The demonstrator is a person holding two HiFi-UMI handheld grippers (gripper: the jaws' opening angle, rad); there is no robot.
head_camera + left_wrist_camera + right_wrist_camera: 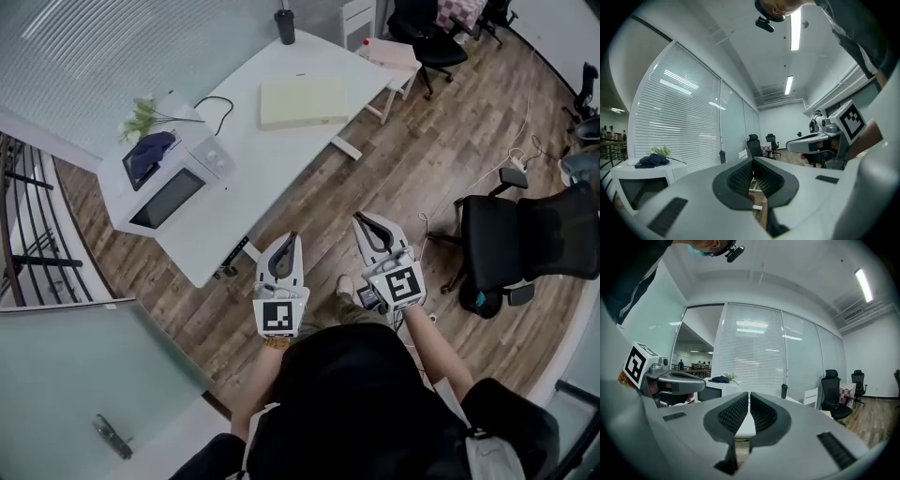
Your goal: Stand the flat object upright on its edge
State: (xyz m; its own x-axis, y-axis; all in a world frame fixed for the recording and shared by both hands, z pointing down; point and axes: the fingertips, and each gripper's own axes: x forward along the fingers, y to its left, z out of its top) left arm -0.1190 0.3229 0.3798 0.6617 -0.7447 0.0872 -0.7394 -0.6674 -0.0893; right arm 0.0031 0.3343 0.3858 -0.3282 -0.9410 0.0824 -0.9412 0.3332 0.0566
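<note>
Flat object point(303, 101), pale rectangular slab, smooth white table point(270, 161)

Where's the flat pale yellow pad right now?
In the head view the pad lies flat on the white table, upper middle, right of the microwave and below the dark cup at the far end.

Wood floor point(375, 187), white table point(253, 178)

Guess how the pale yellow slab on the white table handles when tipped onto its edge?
The pale yellow slab lies flat with straight edges: probably stiff. Thin against its broad face, so likely tippy once upright. Weight unclear.
</note>
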